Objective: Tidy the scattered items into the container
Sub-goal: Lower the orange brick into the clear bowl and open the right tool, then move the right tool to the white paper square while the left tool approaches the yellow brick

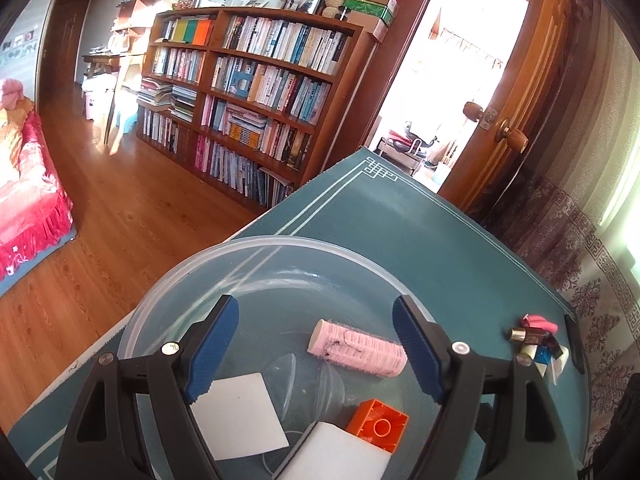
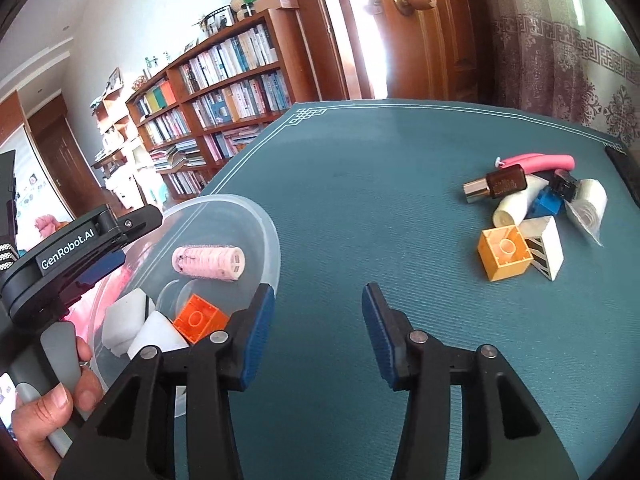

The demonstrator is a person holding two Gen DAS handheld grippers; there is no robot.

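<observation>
A clear plastic bowl (image 1: pixel 256 252) (image 2: pixel 272 232) stands on the teal table mat (image 2: pixel 360 184). Inside it lie a pink hair roller (image 1: pixel 356 348) (image 2: pixel 210 262), an orange brick (image 1: pixel 378 424) (image 2: pixel 198 318) and white foam blocks (image 1: pixel 240 416) (image 2: pixel 128 316). My left gripper (image 1: pixel 316 352) hovers open over the bowl, holding nothing. My right gripper (image 2: pixel 318 332) is open above bare mat, right of the bowl. A pile lies at the far right: a yellow brick (image 2: pixel 505 253), a blue brick (image 2: pixel 546 202), a brown bottle (image 2: pixel 498 186), a pink foam tube (image 2: pixel 540 160) and white rolls (image 2: pixel 510 206).
A person's hand (image 2: pixel 52 412) holds the left gripper's handle at the bowl's left. A tall bookcase (image 1: pixel 248 92) stands beyond the table's far edge, beside an open wooden door (image 1: pixel 516 92). A patterned curtain (image 2: pixel 568 60) hangs behind the pile. A dark object (image 2: pixel 624 172) lies at the mat's right edge.
</observation>
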